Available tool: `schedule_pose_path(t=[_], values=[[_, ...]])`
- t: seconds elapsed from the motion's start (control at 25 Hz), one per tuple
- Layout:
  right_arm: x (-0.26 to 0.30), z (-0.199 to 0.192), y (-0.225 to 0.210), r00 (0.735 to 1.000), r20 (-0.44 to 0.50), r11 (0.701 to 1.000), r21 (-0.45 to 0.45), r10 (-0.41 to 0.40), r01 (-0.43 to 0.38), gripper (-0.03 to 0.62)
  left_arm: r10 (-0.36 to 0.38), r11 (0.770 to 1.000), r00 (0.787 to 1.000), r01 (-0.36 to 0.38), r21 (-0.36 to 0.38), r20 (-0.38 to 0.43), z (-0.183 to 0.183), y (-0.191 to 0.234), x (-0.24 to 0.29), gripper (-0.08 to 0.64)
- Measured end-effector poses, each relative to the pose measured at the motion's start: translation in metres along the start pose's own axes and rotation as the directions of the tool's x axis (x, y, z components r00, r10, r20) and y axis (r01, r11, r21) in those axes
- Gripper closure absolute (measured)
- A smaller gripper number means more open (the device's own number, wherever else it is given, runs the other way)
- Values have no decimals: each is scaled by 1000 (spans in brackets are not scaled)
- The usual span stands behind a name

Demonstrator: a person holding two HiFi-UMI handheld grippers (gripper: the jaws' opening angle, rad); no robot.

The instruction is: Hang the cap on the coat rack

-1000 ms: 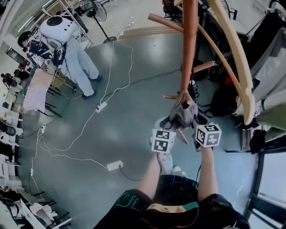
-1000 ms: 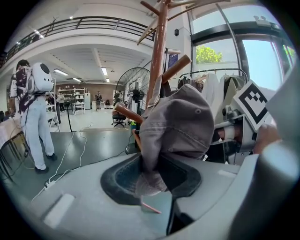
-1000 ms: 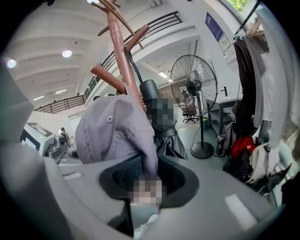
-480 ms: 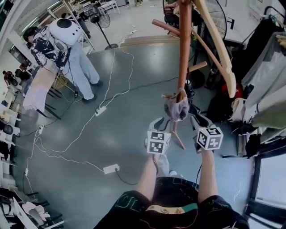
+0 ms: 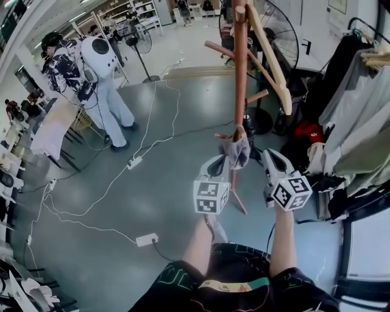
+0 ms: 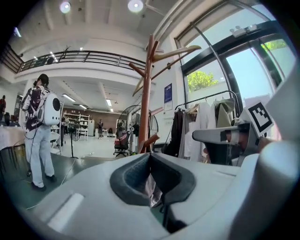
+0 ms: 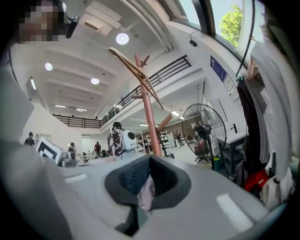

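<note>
Low on the coat rack (image 5: 240,73), grey cap (image 5: 236,152), crumpled, hanging limp

A lab hall (mezzanine (image 6: 79,56) above): floor power strips (image 5: 147,239), shelving (image 5: 145,13), standing fan (image 7: 204,125).

Top of coat rack (image 5: 240,73) off-frame

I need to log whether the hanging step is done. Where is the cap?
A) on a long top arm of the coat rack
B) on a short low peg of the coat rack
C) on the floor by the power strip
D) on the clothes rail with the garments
B: in the head view the cap hangs from a short peg low on the pole of the coat rack, clear of the floor.
</note>
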State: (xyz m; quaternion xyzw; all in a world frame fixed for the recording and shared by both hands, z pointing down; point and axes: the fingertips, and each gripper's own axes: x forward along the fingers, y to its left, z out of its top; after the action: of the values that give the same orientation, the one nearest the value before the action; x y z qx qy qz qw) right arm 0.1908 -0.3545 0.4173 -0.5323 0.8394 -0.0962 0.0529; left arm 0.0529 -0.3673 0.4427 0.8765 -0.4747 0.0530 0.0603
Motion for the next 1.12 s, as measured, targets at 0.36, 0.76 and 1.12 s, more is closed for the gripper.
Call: schedule_pose_path(t=[0.36, 0.76, 1.12], values=[[-15, 42, -3, 998, 56, 995, -92, -31, 36, 588, 22, 1000, 981, -25, 13, 191, 76, -4, -9, 551], [-26, 55, -7, 995, 74, 987, -137, -73, 82, 588, 45, 999, 982, -46, 0, 184, 74, -2, -11, 551], [-25, 55, -7, 994, 74, 982, -163, -86, 97, 588, 48, 999, 984, -51, 12, 174, 72, -3, -11, 551]])
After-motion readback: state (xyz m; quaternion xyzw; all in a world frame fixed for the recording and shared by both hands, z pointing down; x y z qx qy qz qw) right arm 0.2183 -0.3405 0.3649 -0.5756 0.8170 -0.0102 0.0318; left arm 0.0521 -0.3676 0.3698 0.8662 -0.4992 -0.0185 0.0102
